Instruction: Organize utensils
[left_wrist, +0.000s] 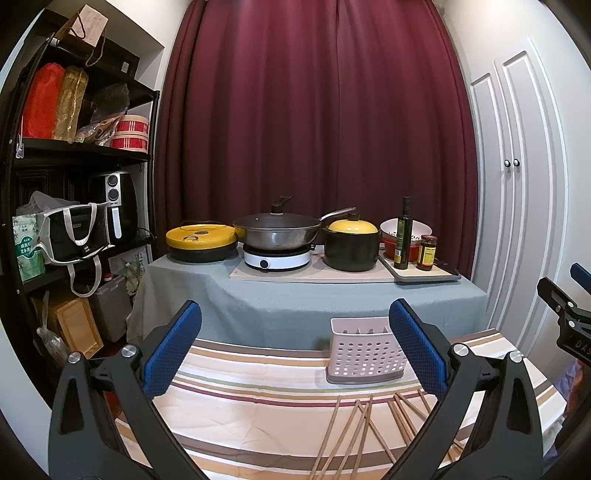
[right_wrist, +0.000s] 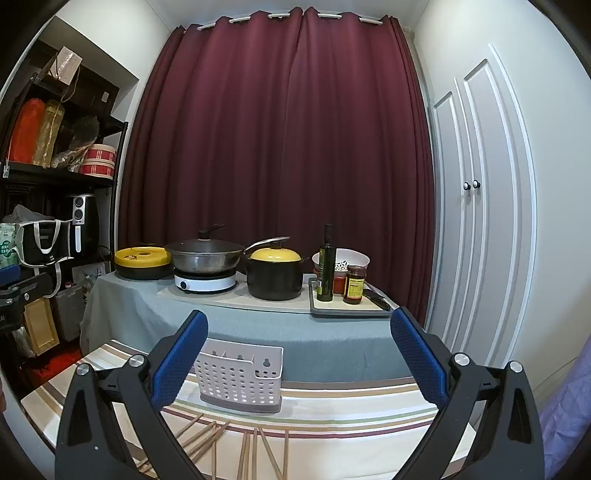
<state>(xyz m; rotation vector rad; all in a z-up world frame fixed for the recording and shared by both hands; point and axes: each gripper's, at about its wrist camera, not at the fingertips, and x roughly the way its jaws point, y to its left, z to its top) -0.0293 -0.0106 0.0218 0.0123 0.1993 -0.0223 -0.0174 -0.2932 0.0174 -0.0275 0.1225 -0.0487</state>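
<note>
Several wooden chopsticks (left_wrist: 360, 432) lie scattered on the striped tablecloth (left_wrist: 240, 406), near its front edge. Behind them stands a white perforated utensil holder (left_wrist: 364, 356) on a grey base, with nothing showing inside. My left gripper (left_wrist: 295, 350) hovers open above the cloth, the holder by its right finger. In the right wrist view the chopsticks (right_wrist: 247, 446) lie below and the holder (right_wrist: 240, 376) sits beside the left finger of my right gripper (right_wrist: 299, 358), which is open and holds nothing. The right gripper's body (left_wrist: 569, 317) shows at the left view's right edge.
A grey-covered table (left_wrist: 295, 302) behind holds a yellow-lidded griddle (left_wrist: 201, 238), a wok on a white cooker (left_wrist: 277, 236), a black pot with yellow lid (left_wrist: 351, 243), an oil bottle (left_wrist: 402, 236) and a jar (left_wrist: 426, 253). Black shelving (left_wrist: 74, 155) stands left, white cupboard doors (left_wrist: 517, 166) right.
</note>
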